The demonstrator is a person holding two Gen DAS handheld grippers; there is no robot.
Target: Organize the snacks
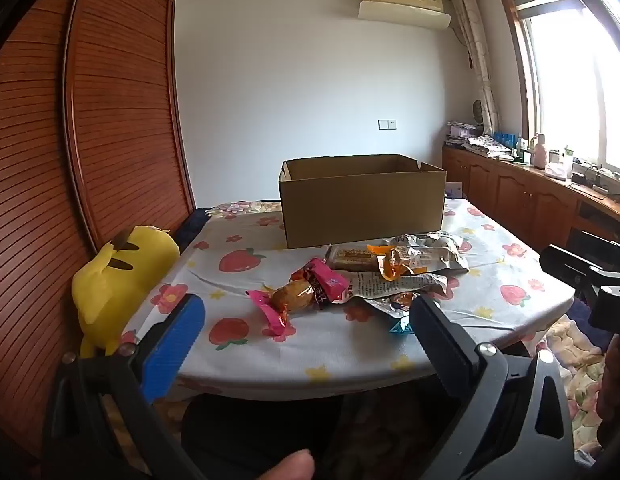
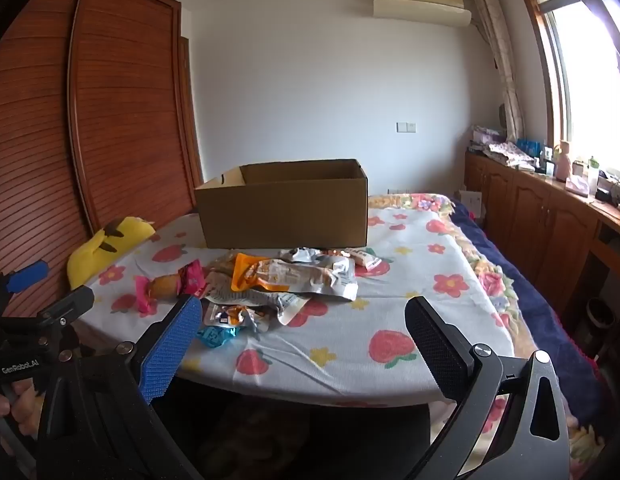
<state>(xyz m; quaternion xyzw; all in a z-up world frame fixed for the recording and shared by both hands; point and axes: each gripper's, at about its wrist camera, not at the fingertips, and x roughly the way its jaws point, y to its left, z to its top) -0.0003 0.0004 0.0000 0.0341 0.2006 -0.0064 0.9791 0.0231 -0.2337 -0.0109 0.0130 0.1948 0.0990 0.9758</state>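
Both tools are up in front of the near edge of the tabletop [image 1: 334, 364], which wears a strawberry-and-flower cloth. The left hand-held gripper [image 1: 305, 320] has its fingers spread wide and holds nothing — one blue pad at left, one dark pad at right, with the snack pile framed between them. The right hand-held gripper [image 2: 301, 320] is spread just as wide and equally empty.

The snacks sit in a loose heap mid-table, just in front of the open cardboard box [image 1: 362, 200], which stands upright toward the far side. At the left end of the heap lies a pink-wrapped snack [image 1: 297, 294] with something golden-brown showing through. Next to it are a crinkled silver packet [image 1: 426, 254] with an orange packet [image 1: 394, 264] lying on it, and a clear tray of biscuits [image 1: 352, 258] tucked close to the box. A small teal wrapper [image 2: 215, 334] lies nearest the front edge.

Off the table's left corner sits a yellow plush toy [image 1: 113, 280], against the wooden wardrobe [image 1: 109, 120]. In the right wrist view, the other tool shows at far left.
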